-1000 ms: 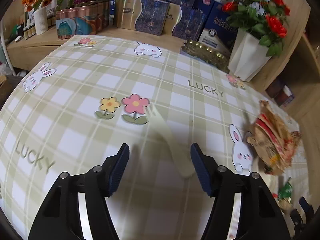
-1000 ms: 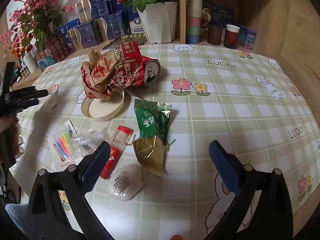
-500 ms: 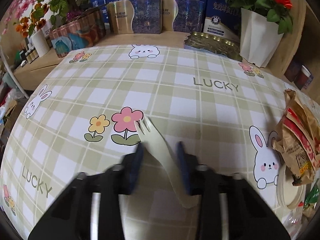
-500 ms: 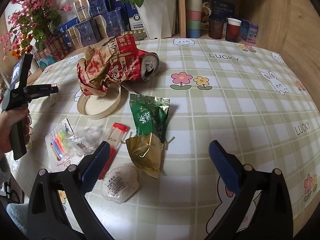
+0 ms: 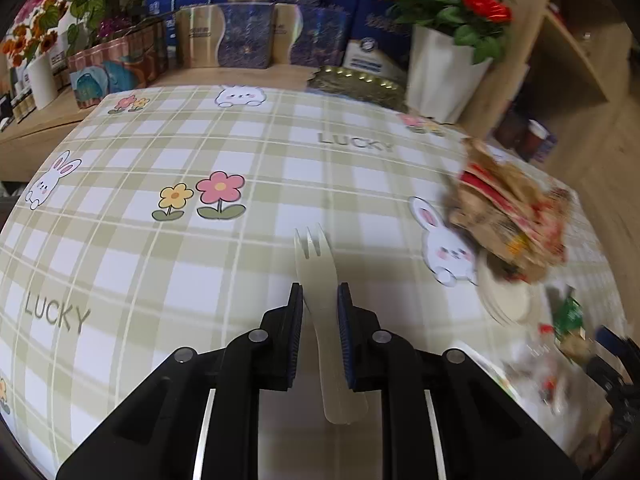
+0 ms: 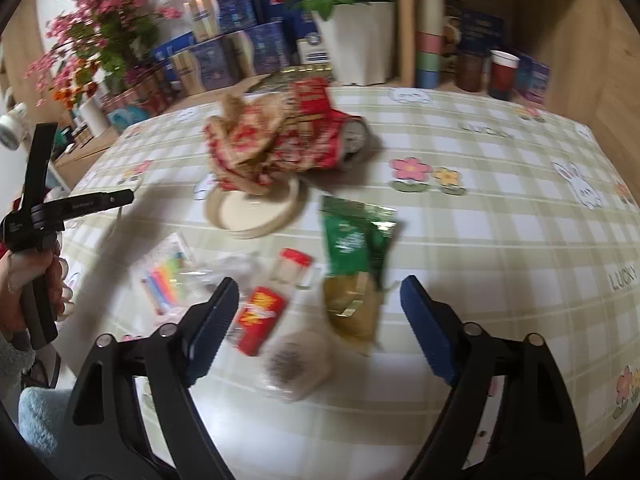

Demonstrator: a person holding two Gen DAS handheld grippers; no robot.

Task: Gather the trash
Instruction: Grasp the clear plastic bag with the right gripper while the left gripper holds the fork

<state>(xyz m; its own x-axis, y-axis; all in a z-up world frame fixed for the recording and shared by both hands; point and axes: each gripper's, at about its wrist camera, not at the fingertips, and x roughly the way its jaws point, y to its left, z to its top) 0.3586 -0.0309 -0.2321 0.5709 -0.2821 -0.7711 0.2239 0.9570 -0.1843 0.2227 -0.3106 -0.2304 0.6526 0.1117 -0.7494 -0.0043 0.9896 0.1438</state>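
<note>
The left wrist cam sits right behind the left gripper (image 5: 319, 300), low over the checked tablecloth (image 5: 120, 264) and facing the gift boxes (image 5: 224, 36) at the far edge. The right wrist cam rides behind the right gripper (image 6: 320, 304), a bit higher, looking down across the litter toward the shelf (image 6: 480, 28). Both catch the crumpled paper bag (image 5: 508, 216) (image 6: 264, 148), the round lid (image 5: 506, 300) (image 6: 252, 210) and the white flower pot (image 5: 440, 72) (image 6: 360, 40), and the right cam also sees the left gripper (image 6: 120, 197) way off to its left.

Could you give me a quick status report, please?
Left gripper shut on pale plastic fork. Right gripper open above green foil snack wrapper and red packet. Nothing blocking.
</note>
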